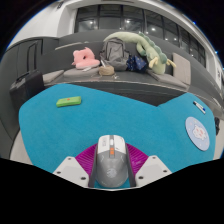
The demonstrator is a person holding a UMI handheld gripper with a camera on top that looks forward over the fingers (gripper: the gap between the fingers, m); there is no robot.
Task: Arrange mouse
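A big blue mat lies on the counter. A small green thing sits on the mat. A white round sticker is on the mat too. Behind the mat there is a pink cloth, a roll of tape, a gray bag and a pale green cloth. Windows run along the back wall.

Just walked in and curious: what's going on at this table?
A person is working a handheld gripper. Its fingers press on either side of a grey mouse that sits on a blue mat. A small green object lies farther off on the mat, and clothes and bags are piled beyond it.
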